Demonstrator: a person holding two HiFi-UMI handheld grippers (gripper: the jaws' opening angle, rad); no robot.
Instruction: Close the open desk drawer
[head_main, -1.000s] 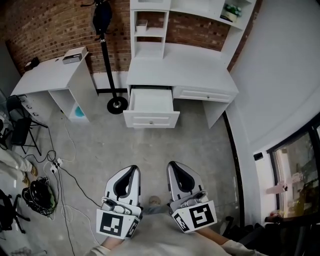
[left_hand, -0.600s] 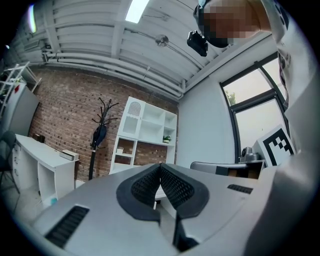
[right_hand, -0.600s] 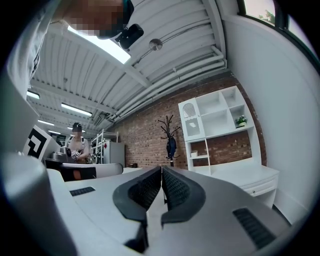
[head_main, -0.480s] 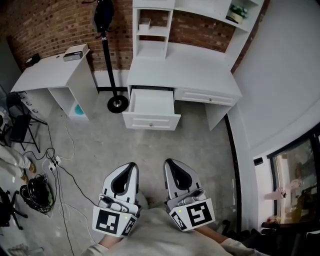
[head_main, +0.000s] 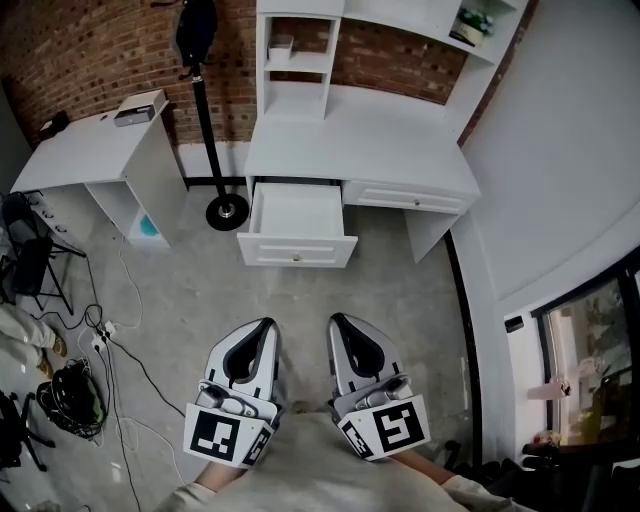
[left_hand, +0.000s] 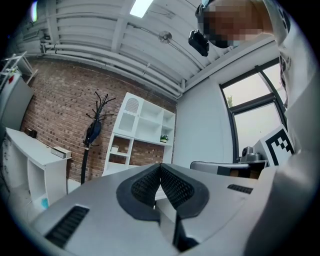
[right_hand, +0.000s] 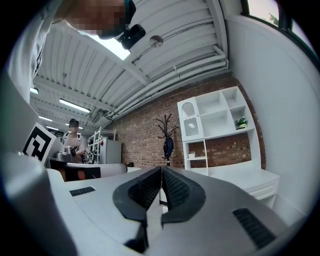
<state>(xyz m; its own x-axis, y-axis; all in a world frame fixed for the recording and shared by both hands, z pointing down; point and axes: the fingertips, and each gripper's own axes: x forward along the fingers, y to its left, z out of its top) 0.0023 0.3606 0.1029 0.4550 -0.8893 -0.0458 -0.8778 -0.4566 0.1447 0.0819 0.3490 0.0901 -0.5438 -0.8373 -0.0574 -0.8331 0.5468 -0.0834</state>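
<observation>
The open desk drawer (head_main: 296, 218) sits slightly lower and further left in the head view than a second ago, so we're edging closer. Nothing else has changed. It's pulled well out of the left bay of the white counter (head_main: 360, 140), front panel toward us, well apart from both grippers. We judge this as approach only, with no contact yet and the closing push not started.

The left gripper (head_main: 260, 332) has its fingers pressed together on nothing. The right gripper (head_main: 343, 330) is the same, tips touching and empty. Both have dark ribbed pads on grey shells.

The drawer is a white painted box with a flat rectangular front, a small round knob (head_main: 296, 257), and a bare-looking inside. The neighbour drawer (head_main: 410, 196) is flush shut. The floor (head_main: 390, 290) is rough grey concrete and the back wall (head_main: 90, 45) is red brick.
</observation>
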